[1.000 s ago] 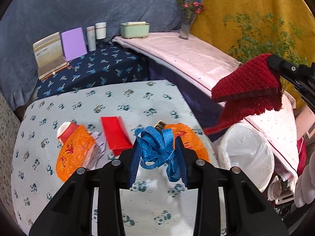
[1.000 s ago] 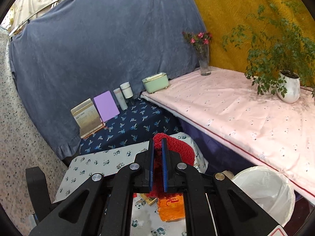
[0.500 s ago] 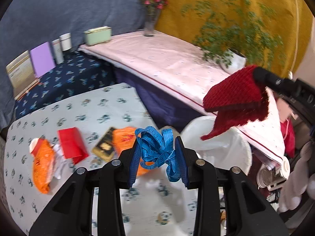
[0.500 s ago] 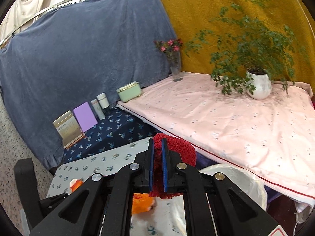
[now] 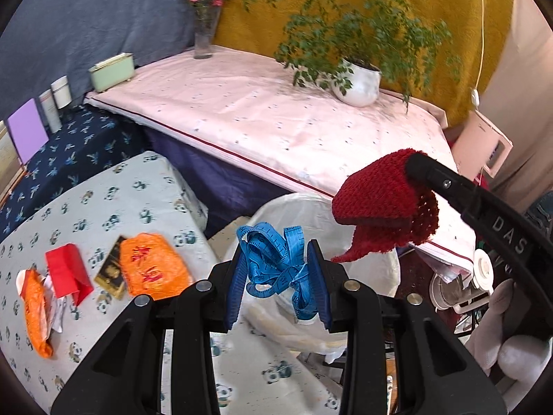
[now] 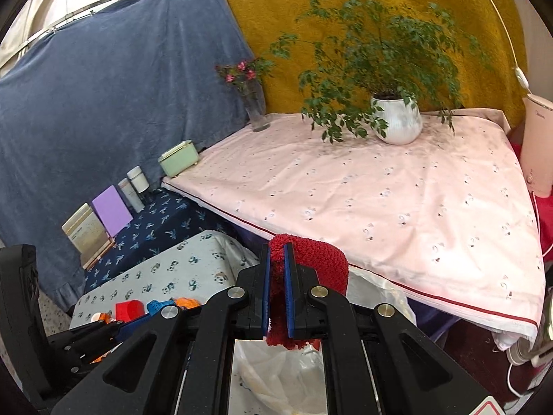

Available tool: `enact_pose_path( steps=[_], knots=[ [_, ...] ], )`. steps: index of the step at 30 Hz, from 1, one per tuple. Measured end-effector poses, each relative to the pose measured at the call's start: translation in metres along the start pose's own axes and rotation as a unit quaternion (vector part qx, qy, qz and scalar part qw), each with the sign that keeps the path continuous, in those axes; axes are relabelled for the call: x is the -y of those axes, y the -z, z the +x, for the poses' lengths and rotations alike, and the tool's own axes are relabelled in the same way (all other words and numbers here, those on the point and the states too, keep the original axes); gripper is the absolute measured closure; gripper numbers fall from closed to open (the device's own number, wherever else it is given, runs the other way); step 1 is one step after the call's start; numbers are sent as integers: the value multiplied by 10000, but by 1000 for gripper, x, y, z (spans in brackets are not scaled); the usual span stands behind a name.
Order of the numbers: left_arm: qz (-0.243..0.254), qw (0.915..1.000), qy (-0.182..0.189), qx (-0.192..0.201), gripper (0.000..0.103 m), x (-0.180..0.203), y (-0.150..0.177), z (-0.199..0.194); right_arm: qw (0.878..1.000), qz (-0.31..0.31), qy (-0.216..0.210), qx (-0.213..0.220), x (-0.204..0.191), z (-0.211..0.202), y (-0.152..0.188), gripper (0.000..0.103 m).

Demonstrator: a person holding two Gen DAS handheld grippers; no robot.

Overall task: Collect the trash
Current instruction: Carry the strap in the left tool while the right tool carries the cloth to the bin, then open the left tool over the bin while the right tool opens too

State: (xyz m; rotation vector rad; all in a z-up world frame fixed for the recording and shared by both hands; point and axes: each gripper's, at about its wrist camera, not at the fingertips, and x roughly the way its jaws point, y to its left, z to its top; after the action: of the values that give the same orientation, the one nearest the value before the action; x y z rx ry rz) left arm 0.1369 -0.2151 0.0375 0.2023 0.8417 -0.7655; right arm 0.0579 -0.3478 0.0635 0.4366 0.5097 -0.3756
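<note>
My left gripper (image 5: pixel 278 269) is shut on a tangled blue measuring tape (image 5: pixel 276 259), held above the near rim of a bin lined with a white bag (image 5: pixel 373 269). A red knitted cloth (image 5: pixel 380 204) hangs to the right over the bin, pinched in my right gripper (image 6: pixel 277 288), which is shut on the red cloth (image 6: pixel 314 259). In the right wrist view the white bag (image 6: pixel 276 373) lies just below the fingers. On the panda-print table (image 5: pixel 121 193) lie two orange wrappers (image 5: pixel 152 266), a red carton (image 5: pixel 67 273) and a gold-black packet (image 5: pixel 112 273).
A pink-covered table (image 5: pixel 262 117) stands behind the bin with a potted plant (image 5: pixel 357 81), a flower vase (image 5: pixel 204 34) and a green box (image 5: pixel 110 71). A dark blue shelf (image 5: pixel 76 148) holds a purple card and jars. A white plush toy (image 5: pixel 508 342) sits lower right.
Both grippers have swung to the right, from above the panda-print table to over the white-lined bin, carrying the blue tape and the red cloth. The wrappers have slid to the left of view.
</note>
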Motion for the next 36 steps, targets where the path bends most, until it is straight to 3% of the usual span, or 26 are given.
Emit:
enact_pose_path(
  steps=[11,13,15,26,36],
  knots=[
    [203,9997,150,-64,67,25,-5,15,9997,184,133,81,19,-5,3,90],
    [180,9998,124,-31,49,24,-6,14,9996,217,152,106,21,-7,3,85],
    [142,9998,88,55,42,24,-7,11,9995,247,168,128,22,-9,3,82],
    [-28,9999,-67,154,41,5,-7,2,9998,144,113,79,9,-8,6,74],
    [-254,9991,-218,261,41,-20,-3,-11,10000,-50,-49,-6,-17,-4,11,73]
  ],
)
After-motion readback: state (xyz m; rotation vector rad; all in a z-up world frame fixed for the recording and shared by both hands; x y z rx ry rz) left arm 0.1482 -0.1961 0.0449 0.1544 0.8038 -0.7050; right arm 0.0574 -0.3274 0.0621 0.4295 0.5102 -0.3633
